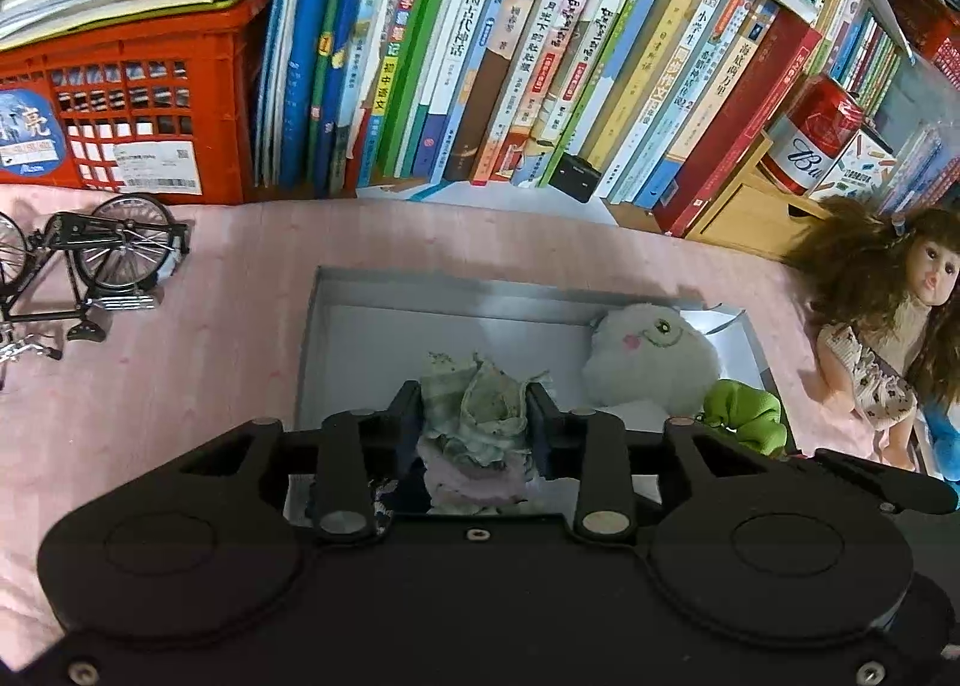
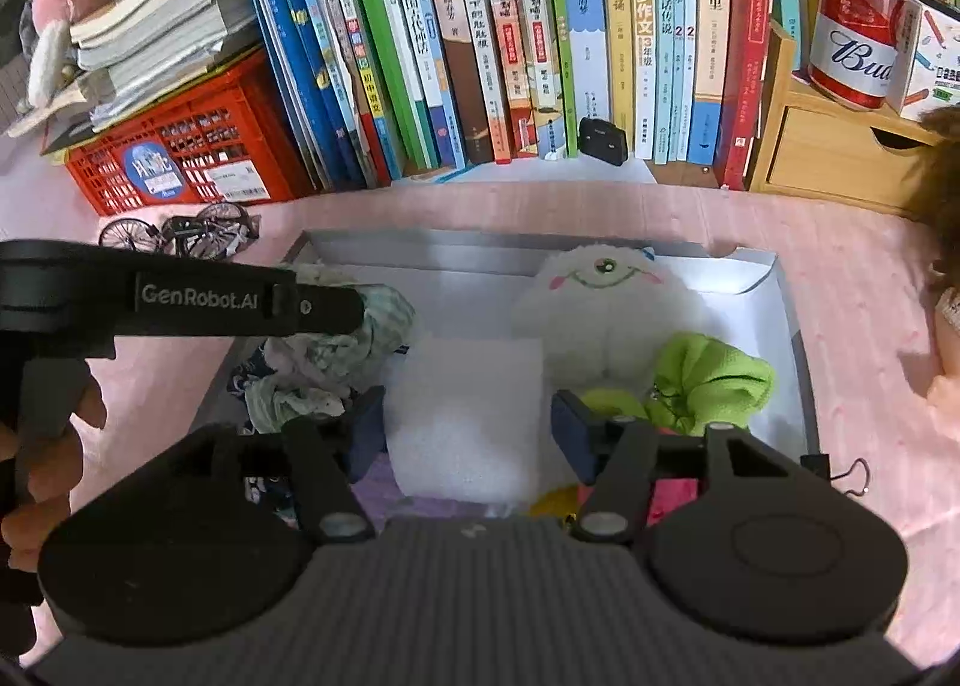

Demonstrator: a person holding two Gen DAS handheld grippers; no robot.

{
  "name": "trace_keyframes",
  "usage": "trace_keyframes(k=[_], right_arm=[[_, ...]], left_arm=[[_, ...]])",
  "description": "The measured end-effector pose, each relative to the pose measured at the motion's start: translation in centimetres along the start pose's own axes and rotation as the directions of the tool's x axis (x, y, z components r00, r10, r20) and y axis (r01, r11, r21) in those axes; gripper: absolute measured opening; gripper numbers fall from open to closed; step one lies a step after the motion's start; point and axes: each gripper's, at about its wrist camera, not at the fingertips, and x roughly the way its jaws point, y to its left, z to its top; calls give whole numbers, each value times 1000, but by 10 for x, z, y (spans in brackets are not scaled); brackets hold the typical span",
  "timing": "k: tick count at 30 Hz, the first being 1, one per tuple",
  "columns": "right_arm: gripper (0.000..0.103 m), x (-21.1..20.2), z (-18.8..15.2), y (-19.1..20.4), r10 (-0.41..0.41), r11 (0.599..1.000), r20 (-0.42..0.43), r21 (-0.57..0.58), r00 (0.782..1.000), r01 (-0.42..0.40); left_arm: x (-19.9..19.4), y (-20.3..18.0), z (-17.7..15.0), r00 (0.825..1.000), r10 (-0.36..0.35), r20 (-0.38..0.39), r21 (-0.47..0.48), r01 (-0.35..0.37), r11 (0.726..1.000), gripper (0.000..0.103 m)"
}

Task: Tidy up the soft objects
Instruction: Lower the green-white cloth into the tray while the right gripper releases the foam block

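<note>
left wrist view is showing the left tool (image 1: 474, 407) standing around a crumpled green cloth (image 1: 474, 410) in the tray (image 1: 384, 290) mid-worktop, grip uncertain; it is looking light, limp, best pinched mid-bunch. right tool (image 2: 469, 425) is hanging released over white foam (image 2: 468, 416).

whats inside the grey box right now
A white plush, green fabric toy, white towel and crumpled floral cloth. The grippers hide the box's near end.

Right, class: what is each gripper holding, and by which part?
Left gripper: the crumpled cloth bundle fills its jaws around its middle; whether it is pinched cannot be told. Right gripper: open, holding nothing.
</note>
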Motion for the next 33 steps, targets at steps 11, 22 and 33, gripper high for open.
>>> trace_keyframes(k=[11,22,33], right_arm=[[85,-32,-1,-6,24,999,60,24,998,-25],[88,-92,-17,-14,39,999,150,4,988,-40],[89,-164,-51,-27,74,996,281,-77,957,-55]], left_arm=[[-42,-12,-8,998,12,67,17,-14,1000,64],[-112,-44,-36,985,-16,173,109,-3,994,83],[-176,-68,-89,953,-109,281,183,59,981,86]])
